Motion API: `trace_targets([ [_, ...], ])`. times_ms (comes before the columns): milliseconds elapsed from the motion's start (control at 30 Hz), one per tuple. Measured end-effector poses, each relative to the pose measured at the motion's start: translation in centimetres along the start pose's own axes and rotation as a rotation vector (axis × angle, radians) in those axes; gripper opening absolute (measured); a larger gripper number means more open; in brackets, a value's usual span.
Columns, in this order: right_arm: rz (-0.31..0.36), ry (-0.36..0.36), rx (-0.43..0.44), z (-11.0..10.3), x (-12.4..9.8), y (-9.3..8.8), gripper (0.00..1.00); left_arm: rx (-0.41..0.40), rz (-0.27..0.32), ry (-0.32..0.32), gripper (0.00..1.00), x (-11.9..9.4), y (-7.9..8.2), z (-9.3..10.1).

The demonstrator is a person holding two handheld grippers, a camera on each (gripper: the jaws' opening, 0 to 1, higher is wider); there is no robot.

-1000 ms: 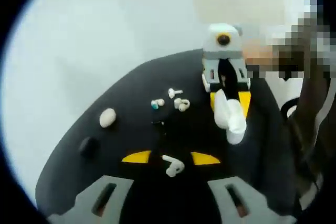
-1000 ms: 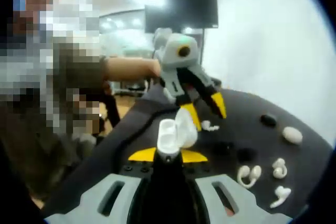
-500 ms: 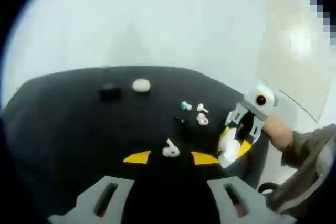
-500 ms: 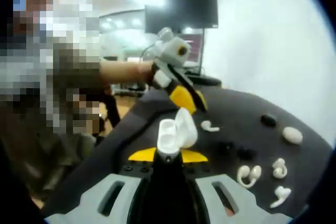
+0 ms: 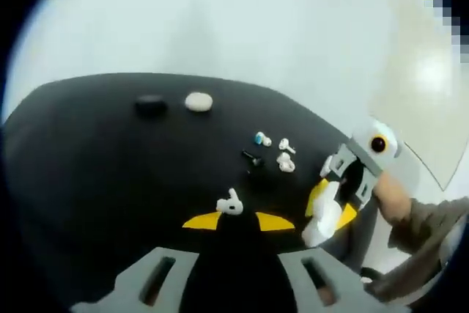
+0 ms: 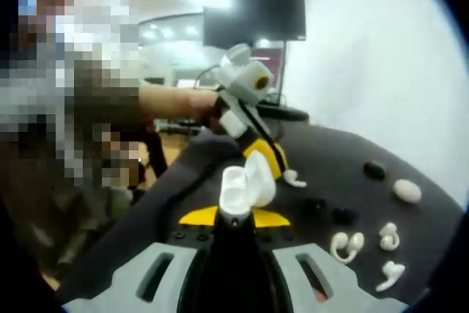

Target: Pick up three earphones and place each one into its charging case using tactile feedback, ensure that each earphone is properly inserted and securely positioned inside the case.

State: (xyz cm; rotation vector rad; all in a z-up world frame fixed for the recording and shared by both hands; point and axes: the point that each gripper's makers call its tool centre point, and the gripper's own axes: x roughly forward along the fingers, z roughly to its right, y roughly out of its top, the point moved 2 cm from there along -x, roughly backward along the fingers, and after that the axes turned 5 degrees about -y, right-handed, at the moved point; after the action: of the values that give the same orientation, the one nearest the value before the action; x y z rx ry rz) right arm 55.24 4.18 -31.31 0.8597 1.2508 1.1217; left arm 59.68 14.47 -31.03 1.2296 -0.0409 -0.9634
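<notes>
We grip the open white case (image 6: 245, 185) tightly in the right gripper (image 6: 234, 217), lid up to receive, while the left gripper (image 5: 238, 221), jaws narrowly parted, reaches an earphone (image 5: 230, 204) lying on the black table (image 5: 110, 174).

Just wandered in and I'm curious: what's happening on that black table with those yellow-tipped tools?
A person holds a gripper in each hand and is sorting earphones into charging cases. The right gripper is shut on an open white case, lid up. The left gripper is open, its yellow tips either side of a white earphone lying on the black table; it hasn't closed on it yet. More earphones and two closed cases, one white and one black, lie further off.
</notes>
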Motion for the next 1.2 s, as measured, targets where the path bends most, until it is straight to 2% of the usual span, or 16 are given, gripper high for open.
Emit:
trace_targets([
  [100, 0.000, 0.000, -0.001, 0.1, 0.1, 0.0, 0.17, -0.014, 0.009, 0.001, 0.20, 0.4, 0.6, -0.5],
  [167, 0.000, 0.000, -0.002, 0.1, 0.1, 0.0, 0.17, 0.011, 0.015, 0.027, 0.20, 0.6, 1.1, -1.1],
  [333, 0.000, 0.000, -0.003, 0.1, 0.2, 0.0, 0.17, 0.004, 0.014, 0.030, 0.12, 1.0, 1.4, -2.0],
  [500, 0.001, 0.001, -0.003, 0.1, 0.2, 0.0, 0.17, 0.048, -0.008, 0.015, 0.10, 0.9, 1.3, -1.9],
  [700, 0.001, 0.001, -0.003, 0.0, 0.2, 0.0, 0.17, 0.170, -0.043, -0.015, 0.09, 0.3, 1.6, -1.2],
  [800, 0.001, 0.001, -0.003, -0.1, 0.2, 0.0, 0.17, 0.241, -0.038, -0.079, 0.09, -0.3, 2.4, -0.4],
  [833, 0.001, 0.001, -0.003, -0.1, 0.2, 0.0, 0.17, 0.235, -0.040, -0.075, 0.09, -0.6, 2.6, -0.3],
  [900, 0.001, 0.001, -0.003, -0.1, 0.2, 0.0, 0.17, 0.308, -0.067, -0.170, 0.09, -1.0, 2.4, 1.0],
  [933, 0.001, 0.001, -0.003, -0.1, 0.2, 0.0, 0.17, 0.303, -0.090, -0.179, 0.09, -1.2, 2.1, 1.2],
  [1000, 0.000, 0.000, -0.002, -0.1, 0.2, 0.0, 0.17, 0.361, -0.152, -0.236, 0.09, -1.3, 1.2, 1.7],
  [1133, 0.001, 0.001, 0.000, -0.2, 0.2, 0.0, 0.17, 0.385, -0.255, -0.268, 0.09, -1.2, -0.1, 1.5],
  [1167, 0.001, 0.000, 0.000, -0.2, 0.2, 0.0, 0.17, 0.412, -0.300, -0.285, 0.09, -1.3, -0.6, 1.5],
  [1200, 0.001, 0.000, 0.000, -0.2, 0.2, 0.0, 0.17, 0.443, -0.320, -0.299, 0.09, -1.3, -0.8, 1.6],
])
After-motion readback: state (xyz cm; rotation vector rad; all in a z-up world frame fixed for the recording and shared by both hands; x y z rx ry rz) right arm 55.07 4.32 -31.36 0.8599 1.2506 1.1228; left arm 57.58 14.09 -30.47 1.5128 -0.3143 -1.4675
